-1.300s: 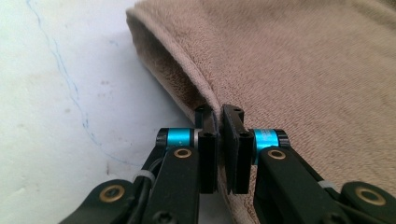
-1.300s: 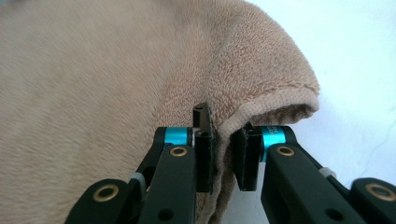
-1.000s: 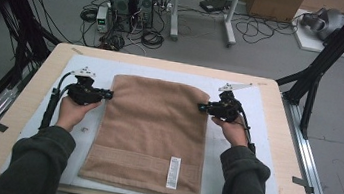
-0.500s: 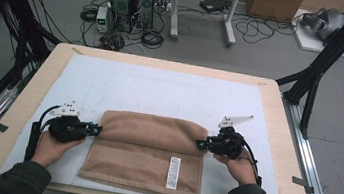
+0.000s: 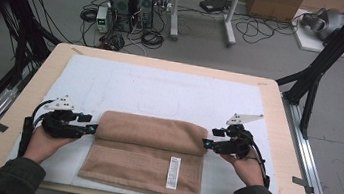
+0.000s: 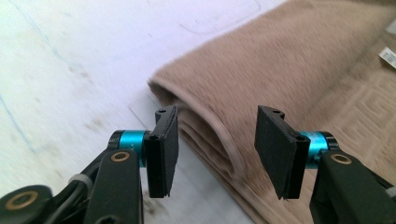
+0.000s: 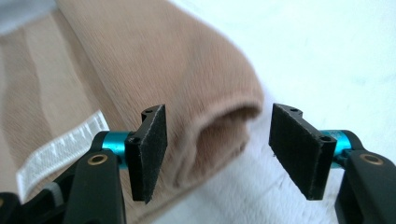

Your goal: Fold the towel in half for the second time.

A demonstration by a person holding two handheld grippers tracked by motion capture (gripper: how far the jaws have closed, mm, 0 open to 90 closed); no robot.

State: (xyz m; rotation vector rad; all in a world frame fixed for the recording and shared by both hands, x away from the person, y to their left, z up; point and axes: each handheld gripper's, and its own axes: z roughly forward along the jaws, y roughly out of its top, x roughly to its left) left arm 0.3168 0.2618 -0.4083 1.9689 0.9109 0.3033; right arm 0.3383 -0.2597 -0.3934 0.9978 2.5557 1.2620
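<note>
Light wooden bench (image 5: pixel 285 142) with rounded corners, seen from above. A white mat (image 5: pixel 160 90) covers most of its top, leaving a bare wooden margin on every side. On the mat, toward the near edge, lies a tan towel (image 5: pixel 148 149), its far part folded over toward the near side, with a white label (image 5: pixel 173 173) facing up near its right end.

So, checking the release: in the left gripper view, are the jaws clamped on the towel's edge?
No, the left gripper stands open, its pads clear of the towel fold lying between them.
</note>
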